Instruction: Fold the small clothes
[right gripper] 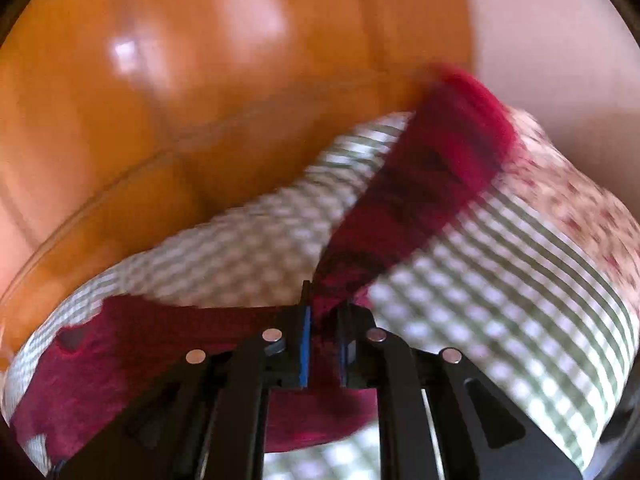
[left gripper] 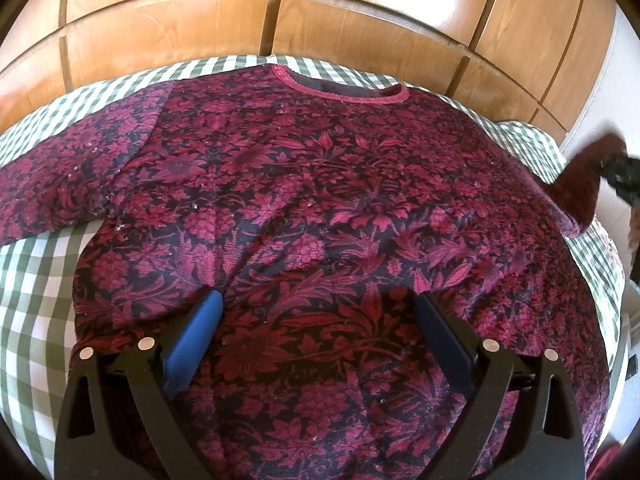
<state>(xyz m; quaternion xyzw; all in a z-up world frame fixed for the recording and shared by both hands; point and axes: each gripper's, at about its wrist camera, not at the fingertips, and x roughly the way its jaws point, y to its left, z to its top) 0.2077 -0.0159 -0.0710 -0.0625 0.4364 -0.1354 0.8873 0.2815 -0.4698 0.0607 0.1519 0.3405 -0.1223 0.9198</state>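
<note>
The patterned sweater (left gripper: 320, 208) lies flat, front up, on the checked bedcover (left gripper: 36, 280), collar toward the far wooden panelling (left gripper: 360, 12). Left gripper (left gripper: 316, 312) hovers over the near hem, jaws wide apart, holding nothing. Right gripper (right gripper: 324, 344) has its jaws closed on the right sleeve (right gripper: 420, 184), which is lifted. Recommendation: carry the sleeve across the chest, keep it taut, and lay the cuff flat before releasing.
</note>
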